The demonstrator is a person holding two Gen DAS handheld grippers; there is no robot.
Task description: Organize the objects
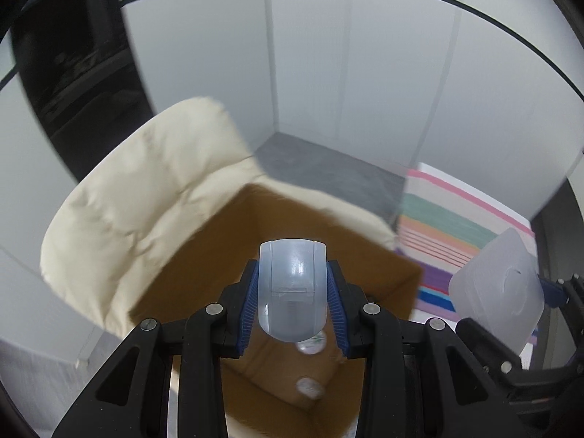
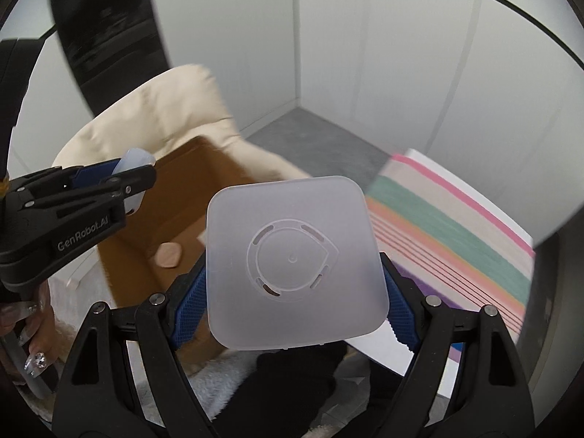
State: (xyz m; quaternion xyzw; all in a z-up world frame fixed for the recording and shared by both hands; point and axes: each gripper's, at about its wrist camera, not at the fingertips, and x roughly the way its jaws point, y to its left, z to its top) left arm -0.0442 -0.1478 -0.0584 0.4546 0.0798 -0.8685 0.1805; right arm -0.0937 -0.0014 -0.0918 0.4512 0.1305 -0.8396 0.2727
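We are holding a grey plastic cap (image 1: 291, 292) in the left gripper (image 1: 292, 304), jaws narrow and pressed on its sides, directly above the open cardboard box (image 1: 365, 255). The right gripper (image 2: 295, 304), jaws wide, is clamping a frosted square lid (image 2: 295, 262) just right of the box, likely both for dropping in.

Both grippers are matte black plastic with angular, cut-out arms, round silver screws at the pivots and ribbed blue pads. The left gripper (image 2: 135, 179) bears white "GenRobot.AI" lettering. Below that lettering, a hand (image 2: 31, 343) wears long clear nails set with rhinestones.
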